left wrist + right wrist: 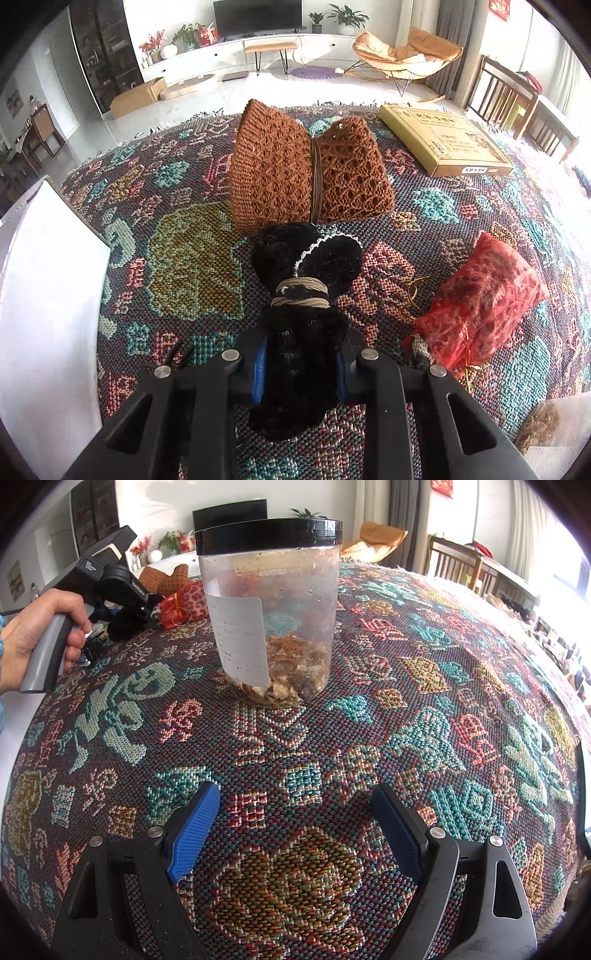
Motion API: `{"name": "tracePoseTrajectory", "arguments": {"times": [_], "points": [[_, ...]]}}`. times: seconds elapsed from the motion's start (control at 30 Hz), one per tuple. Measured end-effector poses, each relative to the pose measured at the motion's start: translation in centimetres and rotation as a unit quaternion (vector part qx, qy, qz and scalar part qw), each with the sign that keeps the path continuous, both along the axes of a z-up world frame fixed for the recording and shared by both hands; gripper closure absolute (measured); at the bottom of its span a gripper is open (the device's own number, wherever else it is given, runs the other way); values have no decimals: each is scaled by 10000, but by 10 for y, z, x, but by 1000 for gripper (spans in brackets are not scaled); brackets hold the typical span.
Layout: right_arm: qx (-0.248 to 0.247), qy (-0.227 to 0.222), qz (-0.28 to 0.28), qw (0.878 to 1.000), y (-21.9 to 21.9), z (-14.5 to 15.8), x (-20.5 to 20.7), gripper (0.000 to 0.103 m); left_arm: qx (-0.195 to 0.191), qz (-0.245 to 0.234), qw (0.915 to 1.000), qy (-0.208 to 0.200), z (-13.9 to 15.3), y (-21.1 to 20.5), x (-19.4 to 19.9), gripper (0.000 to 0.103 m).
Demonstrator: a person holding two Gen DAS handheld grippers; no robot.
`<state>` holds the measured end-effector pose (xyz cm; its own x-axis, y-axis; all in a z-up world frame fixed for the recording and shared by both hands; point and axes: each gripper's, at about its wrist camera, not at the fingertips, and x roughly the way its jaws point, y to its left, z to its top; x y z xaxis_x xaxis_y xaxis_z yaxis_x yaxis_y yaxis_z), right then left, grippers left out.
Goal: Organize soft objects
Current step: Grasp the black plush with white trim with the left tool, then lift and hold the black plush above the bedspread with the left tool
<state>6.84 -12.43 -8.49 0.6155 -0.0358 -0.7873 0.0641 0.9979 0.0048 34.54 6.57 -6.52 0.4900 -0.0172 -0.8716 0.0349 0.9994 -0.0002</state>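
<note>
My left jaws (301,363) are clenched on the near end of the black bundle (306,266), keeping it steady on the desk (192,258) just in front of the brown knit (306,170). The red pouch (480,295) lies right of that knit. My right jaws (295,827) are released, empty, facing the jar (269,609).
</note>
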Motion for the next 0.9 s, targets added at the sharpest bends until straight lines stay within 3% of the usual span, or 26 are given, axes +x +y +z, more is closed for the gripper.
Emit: {"name": "tracePoseTrajectory", "arguments": {"times": [0.17,0.4,0.53,0.7,0.73,0.8,0.83,0.9], "points": [[-1,0,0,10000,0,0,0,16,-379,-185,9985,-350,40,5,-43,76],[2,-1,2,10000,0,0,0,16,-682,-597,9944,-536,85,3,-159,76],[1,-1,1,10000,0,0,0,16,-606,-831,9940,-370,80,-6,-223,76],[0,-1,0,10000,0,0,0,16,-296,-1058,9933,-354,48,-21,-274,71],[1,0,1,10000,0,0,0,16,-306,-1057,9933,-364,39,-21,-278,66],[0,0,1,10000,0,0,0,16,-301,-1049,9937,-255,17,-23,-277,35],[1,0,0,10000,0,0,0,16,-187,-1018,9944,-219,8,-24,-277,14],[0,0,0,10000,0,0,0,16,125,-999,9944,-306,-7,-25,-276,10]]}}
